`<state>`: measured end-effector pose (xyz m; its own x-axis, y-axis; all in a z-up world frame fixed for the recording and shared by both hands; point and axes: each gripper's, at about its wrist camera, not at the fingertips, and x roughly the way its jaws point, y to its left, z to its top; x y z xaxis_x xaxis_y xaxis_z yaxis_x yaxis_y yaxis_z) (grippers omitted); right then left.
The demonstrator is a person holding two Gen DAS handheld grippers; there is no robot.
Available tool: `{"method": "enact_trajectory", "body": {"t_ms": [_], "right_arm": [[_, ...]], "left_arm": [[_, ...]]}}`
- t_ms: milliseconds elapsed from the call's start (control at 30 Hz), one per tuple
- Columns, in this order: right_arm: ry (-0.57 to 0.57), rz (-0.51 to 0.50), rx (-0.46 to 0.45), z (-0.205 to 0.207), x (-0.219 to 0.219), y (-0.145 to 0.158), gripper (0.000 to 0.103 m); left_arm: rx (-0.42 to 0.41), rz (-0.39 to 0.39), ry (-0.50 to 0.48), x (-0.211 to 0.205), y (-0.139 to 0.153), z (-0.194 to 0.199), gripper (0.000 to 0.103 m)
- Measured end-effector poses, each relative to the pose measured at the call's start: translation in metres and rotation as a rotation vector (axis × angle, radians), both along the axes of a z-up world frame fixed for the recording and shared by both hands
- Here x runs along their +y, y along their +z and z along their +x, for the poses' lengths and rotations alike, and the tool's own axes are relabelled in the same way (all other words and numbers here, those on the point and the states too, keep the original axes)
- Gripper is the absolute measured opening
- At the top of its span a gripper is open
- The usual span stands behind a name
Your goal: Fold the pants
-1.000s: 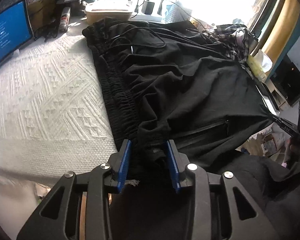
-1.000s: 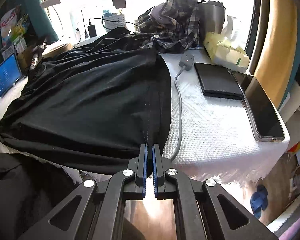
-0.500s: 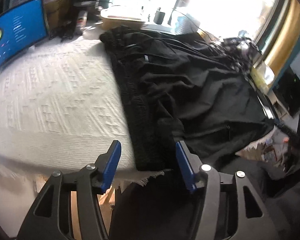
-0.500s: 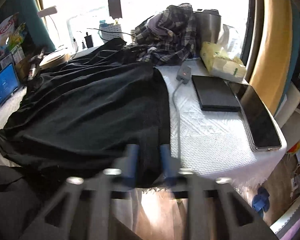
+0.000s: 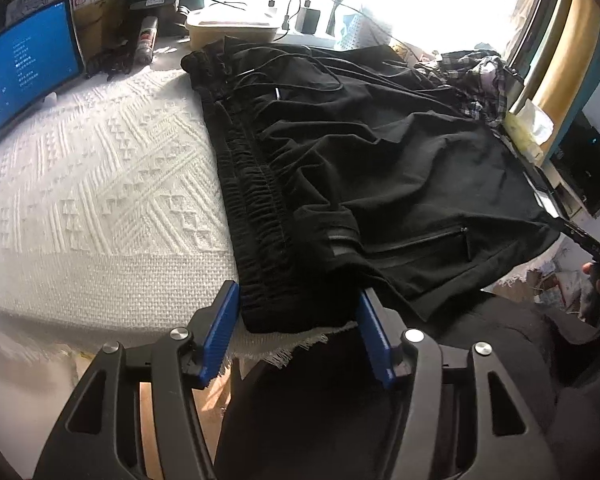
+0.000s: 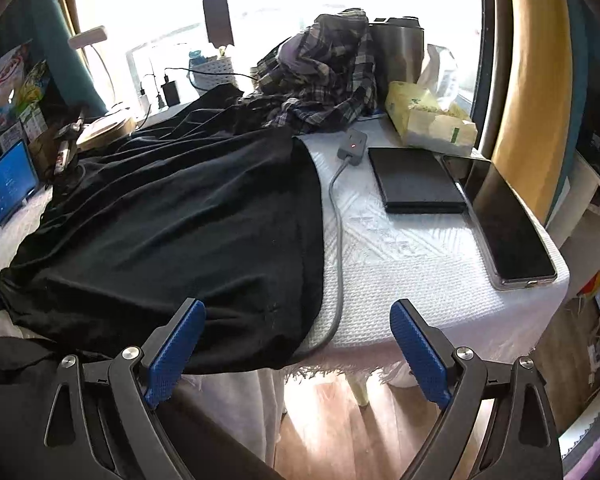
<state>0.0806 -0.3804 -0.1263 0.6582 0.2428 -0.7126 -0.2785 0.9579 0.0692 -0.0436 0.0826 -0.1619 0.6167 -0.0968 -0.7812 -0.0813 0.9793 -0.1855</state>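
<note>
Black pants [image 5: 360, 168] lie spread on a white textured tablecloth [image 5: 100, 184], the elastic waistband [image 5: 256, 208] running from the near edge to the back. My left gripper [image 5: 296, 336] is open, its blue pads either side of the waistband's near corner, holding nothing. In the right wrist view the pants [image 6: 172, 232] cover the table's left half, their hem edge overhanging the front. My right gripper [image 6: 296, 354] is wide open and empty, just off the table's front edge by the hem corner.
A blue monitor [image 5: 24, 72], spray can [image 5: 146, 40] and lidded container [image 5: 232, 28] stand at the back left. A plaid shirt [image 6: 320, 76], tissue box [image 6: 428, 120], grey cable [image 6: 336, 232], black notebook [image 6: 416, 184] and phone [image 6: 504, 228] are at the right.
Both grippers have opened and let go of the pants, which now lie flat on the table. Both have drawn back a little toward the front edge.
</note>
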Motion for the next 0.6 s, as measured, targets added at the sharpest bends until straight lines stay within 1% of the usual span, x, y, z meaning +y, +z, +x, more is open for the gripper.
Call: {"method": "enact_trajectory", "body": {"t_ms": [67, 100, 133, 267, 333, 367, 433, 567, 600], "right_arm": [[0.005, 0.009, -0.003, -0.002, 0.002, -0.001, 0.08], [0.007, 0.005, 0.002, -0.002, 0.003, -0.002, 0.072], [0.01, -0.002, 0.006, -0.002, 0.005, -0.004, 0.066], [0.045, -0.011, 0.013, -0.004, 0.015, -0.007, 0.055], [0.05, -0.012, 0.019, -0.003, 0.018, -0.009, 0.043], [0.05, -0.019, 0.019, -0.003, 0.02, -0.01, 0.042], [0.058, -0.031, 0.018, -0.003, 0.021, -0.012, 0.034], [0.063, -0.034, 0.017, -0.004, 0.017, -0.014, 0.031], [0.062, -0.033, 0.014, -0.005, 0.016, -0.014, 0.028]], "left_arm": [[0.009, 0.031, 0.001, -0.004, 0.0, 0.003, 0.058], [0.013, 0.047, -0.001, -0.006, -0.001, 0.003, 0.058], [0.016, 0.06, -0.002, -0.007, -0.001, 0.004, 0.058], [0.015, 0.073, 0.006, -0.009, -0.001, 0.004, 0.058], [0.017, 0.068, 0.011, -0.008, -0.001, 0.004, 0.058], [0.018, 0.068, 0.012, -0.007, -0.002, 0.004, 0.058], [0.02, 0.07, 0.012, -0.008, -0.001, 0.004, 0.058], [0.018, 0.076, 0.015, -0.009, -0.001, 0.004, 0.058], [0.014, 0.078, 0.013, -0.009, -0.001, 0.003, 0.058]]}}
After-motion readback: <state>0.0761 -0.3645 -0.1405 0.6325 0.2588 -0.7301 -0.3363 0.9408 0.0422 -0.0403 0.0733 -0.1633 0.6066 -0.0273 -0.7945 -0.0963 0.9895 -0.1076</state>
